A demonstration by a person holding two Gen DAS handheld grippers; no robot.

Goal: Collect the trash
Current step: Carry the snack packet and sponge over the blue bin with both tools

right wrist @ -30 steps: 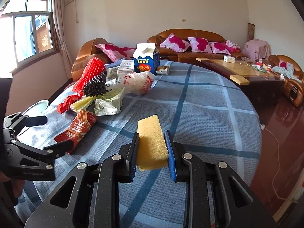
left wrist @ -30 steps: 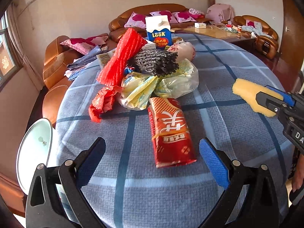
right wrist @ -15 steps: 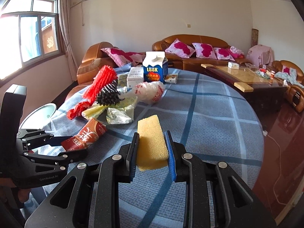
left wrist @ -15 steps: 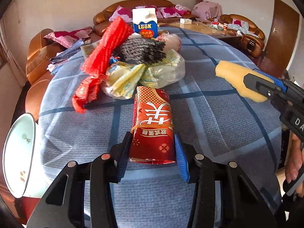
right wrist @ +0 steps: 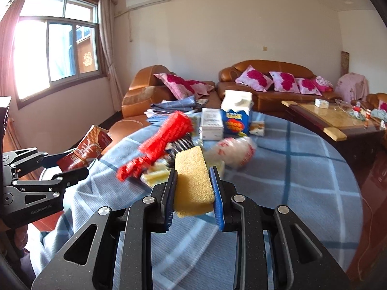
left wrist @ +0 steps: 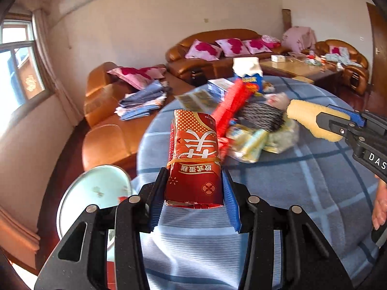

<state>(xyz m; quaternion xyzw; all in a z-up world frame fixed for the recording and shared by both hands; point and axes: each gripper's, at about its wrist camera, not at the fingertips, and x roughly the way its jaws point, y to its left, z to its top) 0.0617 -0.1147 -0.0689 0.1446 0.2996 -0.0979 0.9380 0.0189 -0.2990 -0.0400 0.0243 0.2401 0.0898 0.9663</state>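
Red foil snack packet, flat and rectangular with white characters and a rubber band round its middle, is being clamped between the blue ribbed pads of the left gripper; it is being held tilted up off the blue plaid tablecloth, out past the table's left edge as seen from the right wrist. Yellow porous sponge block, coarse-textured, is being squeezed between the pads of the right gripper, above the cloth.

Remaining trash is being seen piled mid-table: red plastic mesh sleeve, black ridged mesh piece, crinkled yellow-green plastic wrappers, clear plastic bag with red print. Behind the pile, a blue-and-white gable-top carton is standing upright, with a white rectangular box just beside it.

Pale green round bin lid, glossy, is being seen below the table's left edge, under the left gripper; bin contents cannot be told. Motion blur is being shown over the pile.
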